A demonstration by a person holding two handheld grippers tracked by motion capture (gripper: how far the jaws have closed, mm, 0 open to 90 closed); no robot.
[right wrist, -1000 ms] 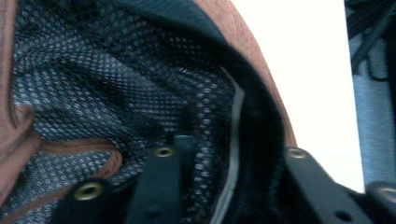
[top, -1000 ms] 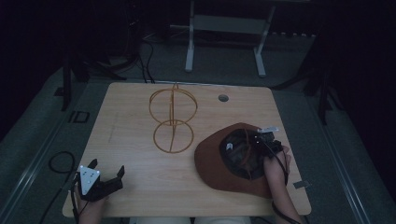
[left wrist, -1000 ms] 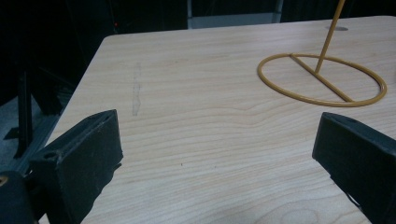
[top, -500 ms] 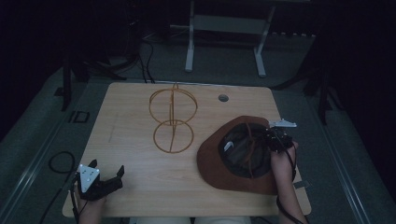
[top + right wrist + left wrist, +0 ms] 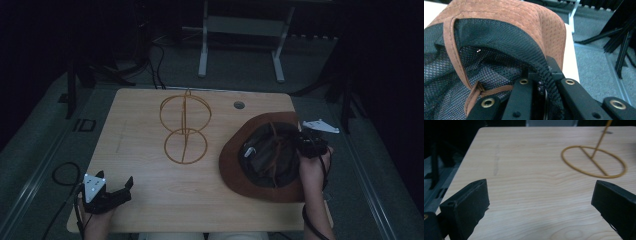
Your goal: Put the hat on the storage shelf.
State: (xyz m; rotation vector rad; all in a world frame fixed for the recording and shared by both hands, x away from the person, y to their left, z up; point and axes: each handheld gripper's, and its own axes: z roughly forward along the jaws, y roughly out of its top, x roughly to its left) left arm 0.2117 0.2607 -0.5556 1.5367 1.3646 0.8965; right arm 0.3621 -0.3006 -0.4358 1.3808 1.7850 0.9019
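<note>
A brown hat (image 5: pixel 240 165) with a black mesh lining (image 5: pixel 486 65) and a thin brown strap is held upside down, tilted up off the right side of the wooden table (image 5: pixel 145 195). My right gripper (image 5: pixel 303 146) is shut on the black band at its rim (image 5: pixel 544 72); its jaws have just closed there. A gold wire hat stand (image 5: pixel 185 127) with a ring base (image 5: pixel 594 161) rises at the table's middle. My left gripper (image 5: pixel 125 189) rests open at the front left corner, nothing between its jaws, well apart from the stand.
A small round grommet (image 5: pixel 239 105) is set in the table near its far edge. A white metal frame (image 5: pixel 240 40) stands on the floor behind the table. Cables (image 5: pixel 62 175) lie on the floor at the left. Dark stands (image 5: pixel 621 37) rise at the right.
My right gripper has risen with the hat's rim, tipping the hat up from flat on the table so its lining shows. The left gripper has stayed put.
</note>
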